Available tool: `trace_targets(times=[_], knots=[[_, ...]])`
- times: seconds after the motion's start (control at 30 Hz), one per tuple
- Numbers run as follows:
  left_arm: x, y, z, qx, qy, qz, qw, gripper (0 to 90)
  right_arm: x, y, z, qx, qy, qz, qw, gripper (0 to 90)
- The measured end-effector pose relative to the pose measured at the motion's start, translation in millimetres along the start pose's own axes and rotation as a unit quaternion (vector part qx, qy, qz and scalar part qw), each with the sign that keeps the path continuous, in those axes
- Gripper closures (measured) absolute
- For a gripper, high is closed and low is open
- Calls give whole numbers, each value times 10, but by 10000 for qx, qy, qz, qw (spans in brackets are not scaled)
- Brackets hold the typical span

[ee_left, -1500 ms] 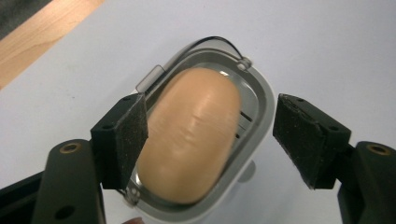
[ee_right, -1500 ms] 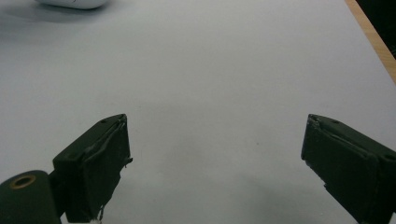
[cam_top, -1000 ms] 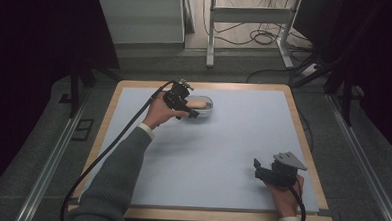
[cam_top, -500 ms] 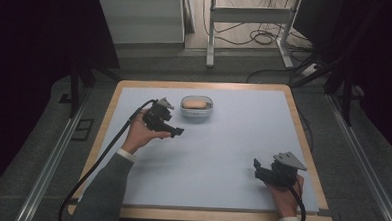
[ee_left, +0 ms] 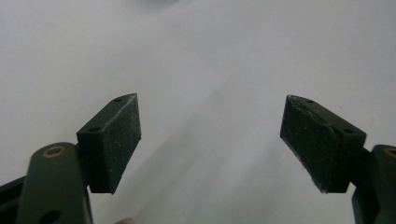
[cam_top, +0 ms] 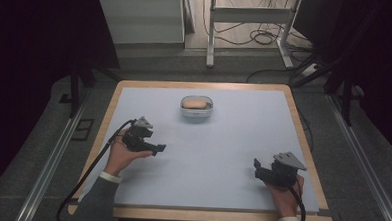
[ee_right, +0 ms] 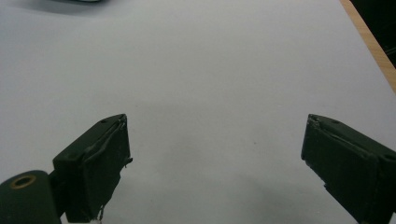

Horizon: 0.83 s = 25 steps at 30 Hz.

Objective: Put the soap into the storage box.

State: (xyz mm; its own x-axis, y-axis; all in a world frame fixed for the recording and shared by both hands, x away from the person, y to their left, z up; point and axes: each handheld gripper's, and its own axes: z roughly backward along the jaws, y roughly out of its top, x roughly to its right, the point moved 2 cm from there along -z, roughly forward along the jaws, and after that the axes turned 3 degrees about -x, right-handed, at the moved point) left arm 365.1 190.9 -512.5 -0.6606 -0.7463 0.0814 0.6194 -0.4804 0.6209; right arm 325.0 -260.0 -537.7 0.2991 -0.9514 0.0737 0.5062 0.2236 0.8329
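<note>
While both grippers rest low over the tabletop (cam_top: 222,156), we list the scene as follows.

Item one: a small clear dish (cam_top: 196,108) near the middle of the far edge, holding one tan, rounded piece (cam_top: 196,104); we take it for a bread roll or similar, though the high view is too coarse to be sure. It sits inside the dish, level, well apart from both tools.

Item two: left gripper (cam_top: 158,149), near the left edge, about midway between the far and near edges. Its jaws have just been opening; they stand wide apart with nothing between them, bare white surface showing between the pads (ee_left: 116,140) in the left gripper view.

Item three: right gripper (cam_top: 258,169), near the near right corner, jaws likewise spread and empty, pads (ee_right: 100,163) over plain tabletop.

Risks we note from here:
- A fresh reach for the dish could nudge its thin rim and slide it toward the far edge, since nothing braces it.
- Closing on the dish wall off-centre could tip it and spill the piece.
- The left cable (cam_top: 107,146) trails along the left edge; a quick swing could drag it across the surface.
- Jaws skimming this low could scrape the tabletop.
</note>
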Motion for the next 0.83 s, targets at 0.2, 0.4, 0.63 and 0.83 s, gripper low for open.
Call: trace_targets(times=[0.2, 0.4, 0.63, 0.83], knots=[[16, -214, 26, -23, 98, 162, 9998, 201, 2, 0, 1, 3, 10, -6, 10000, 80], [13, -348, -12, -118, 122, 255, 9995, 201, 1, 0, 0, 6, 7, 8, 10000, 81], [20, -345, 22, -21, 134, 262, 9996, 198, 11, 0, 0, 4, 27, -29, 10000, 80], [40, -341, 10, 15, 21, 270, 9996, 198, 13, 0, 3, 17, 42, -28, 10000, 80]])
